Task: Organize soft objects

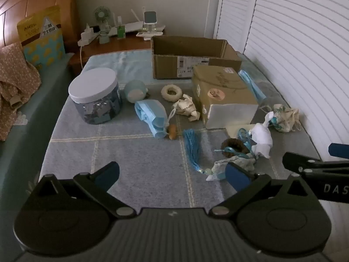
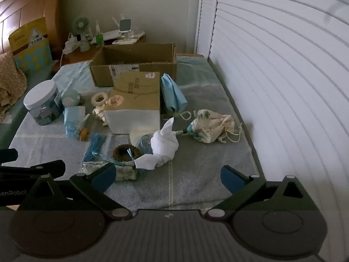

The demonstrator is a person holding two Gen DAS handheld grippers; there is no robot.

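**Mia:** Two hand-held grippers are up over the bed. The left hand-held gripper [image 1: 172, 175] has its jaws spread wide with nothing in them. The right hand-held gripper [image 2: 168, 178] is the same, wide and holding nothing.

**Ben:** How many soft things are there?

**Mia:** I count two blue face masks. One blue mask [image 1: 150, 114] lies by the jar [image 1: 96, 97], and the other blue mask [image 2: 172, 93] leans on the right side of the closed box [image 2: 136, 102]. There are two rings, a pale ring [image 1: 171, 92] and a dark woven ring [image 2: 126, 151]. There is one white cloth [image 2: 164, 150], one blue tassel [image 1: 192, 146], and one printed pouch [image 2: 212, 127] with strings.

**Ben:** And boxes?

**Mia:** Two. The open cardboard box [image 1: 192, 59] sits at the back, touching the closed one.

**Ben:** Where is the free room?

**Mia:** The grey mat [image 1: 135, 152] is bare near the left gripper. The white slatted doors [image 2: 283, 87] stand just beside the mat's right edge, near the pouch.
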